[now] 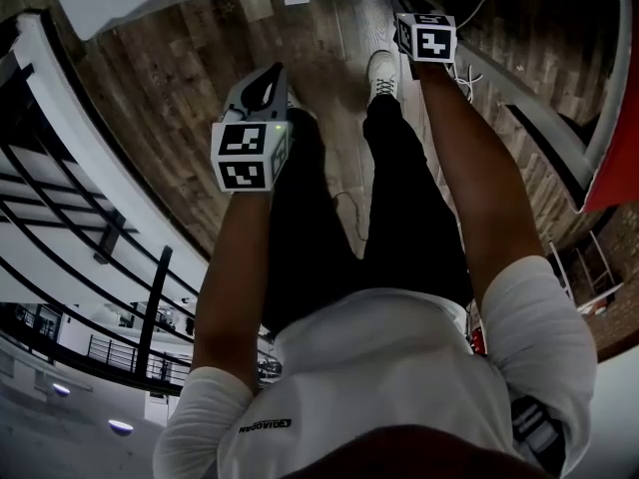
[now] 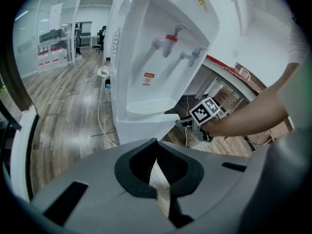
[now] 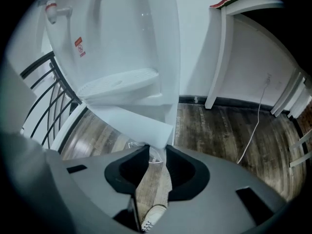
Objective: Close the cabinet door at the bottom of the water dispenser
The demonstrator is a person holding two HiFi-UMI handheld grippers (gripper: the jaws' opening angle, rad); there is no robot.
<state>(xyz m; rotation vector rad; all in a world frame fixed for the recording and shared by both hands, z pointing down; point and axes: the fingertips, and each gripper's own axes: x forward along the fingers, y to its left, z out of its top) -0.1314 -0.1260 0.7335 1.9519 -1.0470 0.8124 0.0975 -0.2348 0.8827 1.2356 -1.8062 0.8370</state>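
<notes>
Left tool (image 2: pixel 155 143) together, empty | right tool (image 3: pixel 157 152) clamped on cabinet door (image 3: pixel 131 123) corner | door bottom hidden

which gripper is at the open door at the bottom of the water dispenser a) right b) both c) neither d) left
a, the right gripper has the corner of the door between its fingers, while the left gripper sits away from the dispenser with nothing in it.
</notes>
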